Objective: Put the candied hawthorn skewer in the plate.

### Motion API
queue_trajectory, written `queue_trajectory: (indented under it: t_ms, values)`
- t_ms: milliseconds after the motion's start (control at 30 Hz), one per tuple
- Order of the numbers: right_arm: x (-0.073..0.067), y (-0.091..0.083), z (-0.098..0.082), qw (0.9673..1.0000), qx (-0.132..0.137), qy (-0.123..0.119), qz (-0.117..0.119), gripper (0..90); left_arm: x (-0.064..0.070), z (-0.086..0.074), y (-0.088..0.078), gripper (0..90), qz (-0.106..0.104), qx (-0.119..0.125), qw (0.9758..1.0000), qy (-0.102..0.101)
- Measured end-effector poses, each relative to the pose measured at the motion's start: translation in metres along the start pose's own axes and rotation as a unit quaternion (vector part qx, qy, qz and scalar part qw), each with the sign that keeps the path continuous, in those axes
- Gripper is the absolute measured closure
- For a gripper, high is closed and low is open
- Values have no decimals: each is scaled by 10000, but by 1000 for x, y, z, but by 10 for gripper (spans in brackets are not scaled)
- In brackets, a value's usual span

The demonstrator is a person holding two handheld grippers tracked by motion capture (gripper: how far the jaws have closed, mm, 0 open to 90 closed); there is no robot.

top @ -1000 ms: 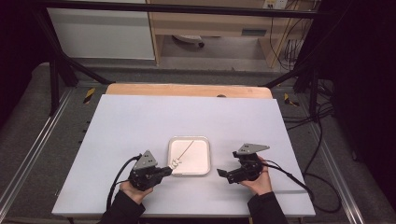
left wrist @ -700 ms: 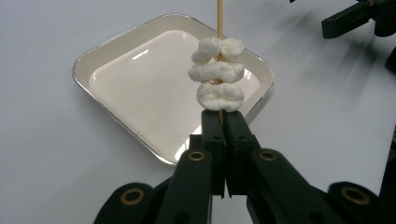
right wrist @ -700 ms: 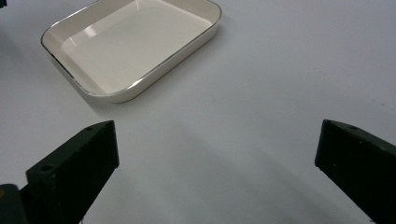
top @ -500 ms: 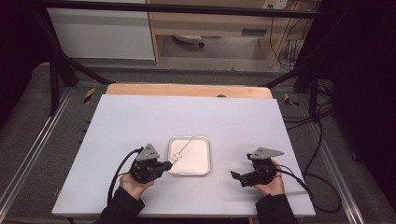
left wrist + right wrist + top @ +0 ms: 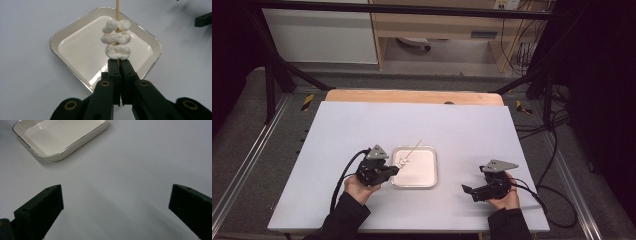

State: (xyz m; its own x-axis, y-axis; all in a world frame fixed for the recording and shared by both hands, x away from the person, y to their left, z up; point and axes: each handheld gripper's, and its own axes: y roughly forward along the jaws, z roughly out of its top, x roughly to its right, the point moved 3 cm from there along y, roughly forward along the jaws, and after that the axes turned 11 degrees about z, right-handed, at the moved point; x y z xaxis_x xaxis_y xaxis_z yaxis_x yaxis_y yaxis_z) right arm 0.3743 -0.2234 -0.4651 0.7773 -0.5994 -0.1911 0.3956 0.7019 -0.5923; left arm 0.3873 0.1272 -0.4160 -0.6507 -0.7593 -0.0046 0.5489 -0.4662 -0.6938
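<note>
The left gripper clamps a thin wooden skewer just below three soft white lumps, above the tray at frame centre. The load is probably light and crushable; grip the stick only. The right gripper stands wide apart, empty.

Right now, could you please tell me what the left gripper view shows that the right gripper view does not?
Left gripper view alone: the left claw, shut on a wooden skewer that carries three white puffy pieces, held above the tray. Right gripper view alone: the right claw, its jaws wide apart with nothing between them, over bare table. Both share the white tray with nothing lying in it, and the pale tabletop.
</note>
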Motion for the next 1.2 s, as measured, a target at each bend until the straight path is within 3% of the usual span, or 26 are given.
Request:
queue_trajectory:
  t_ms: [300, 600, 900, 1200]
  values:
    - [2, -3, -2, 10000, 60, 51, -15, 3, 0, 11, 16, 882, 168, -339, 9993, -45]
    - [2, -2, -4, 10000, 31, 59, 17, 3, -1, 13, 34, 881, 303, -755, 9966, -161]
    - [2, -1, -4, 10000, 25, 67, 35, 3, 11, 7, 47, 882, 418, -1075, 9933, -1]
    - [2, -1, -5, 10000, 2, 76, 45, 3, 14, 3, 54, 875, 404, -1265, 9911, 5]
